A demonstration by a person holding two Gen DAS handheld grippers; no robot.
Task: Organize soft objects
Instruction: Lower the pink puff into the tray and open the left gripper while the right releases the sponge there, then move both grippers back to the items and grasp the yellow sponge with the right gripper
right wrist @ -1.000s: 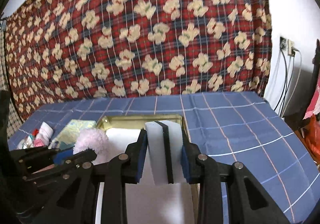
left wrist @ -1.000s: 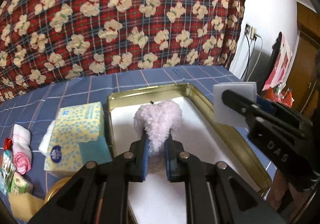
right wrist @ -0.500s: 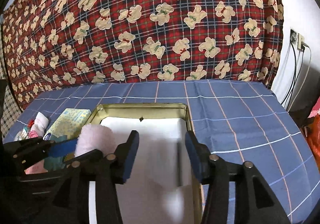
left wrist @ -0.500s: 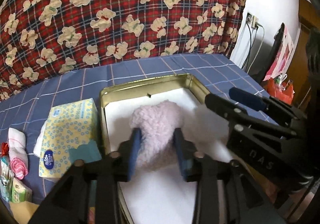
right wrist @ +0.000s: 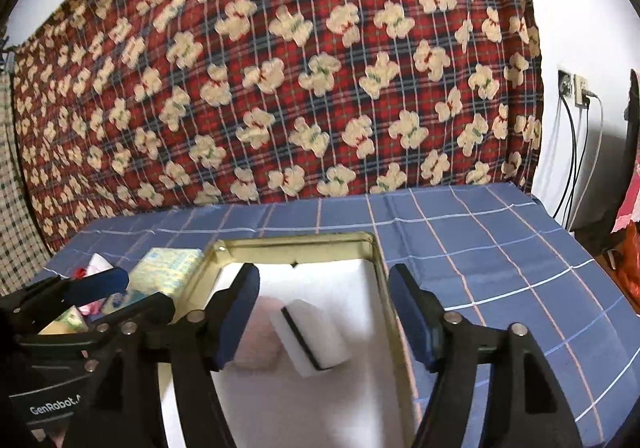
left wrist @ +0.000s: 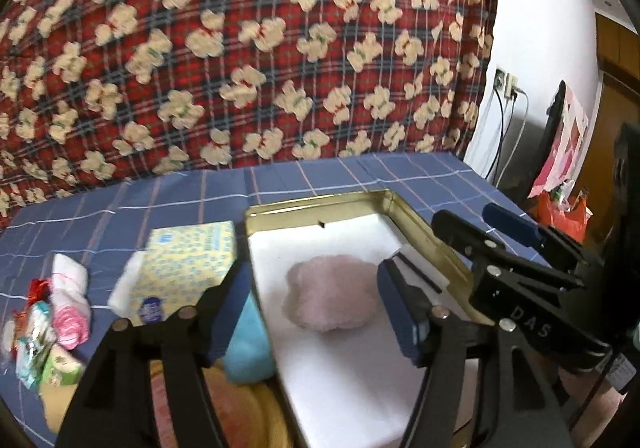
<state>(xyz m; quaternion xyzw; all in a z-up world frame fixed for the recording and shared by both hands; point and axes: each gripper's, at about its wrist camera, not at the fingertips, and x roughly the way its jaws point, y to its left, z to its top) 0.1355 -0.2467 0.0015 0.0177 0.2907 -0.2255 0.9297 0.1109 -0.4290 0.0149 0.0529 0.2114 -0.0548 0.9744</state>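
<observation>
Now both your hand-held grippers, left (left wrist: 316, 304) and right (right wrist: 324, 314), hang with fingers apart and empty. Pink puff (left wrist: 331, 296) and white sponge (right wrist: 310, 338) lie together in the gold tin (right wrist: 288, 242), seemingly grouped as sorted, near its right wall.

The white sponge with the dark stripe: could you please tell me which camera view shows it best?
The right wrist view: the sponge lies whole in the tin, between the open right gripper's fingers. The left wrist view shows only a sliver of it, behind a finger of the left gripper.
</observation>
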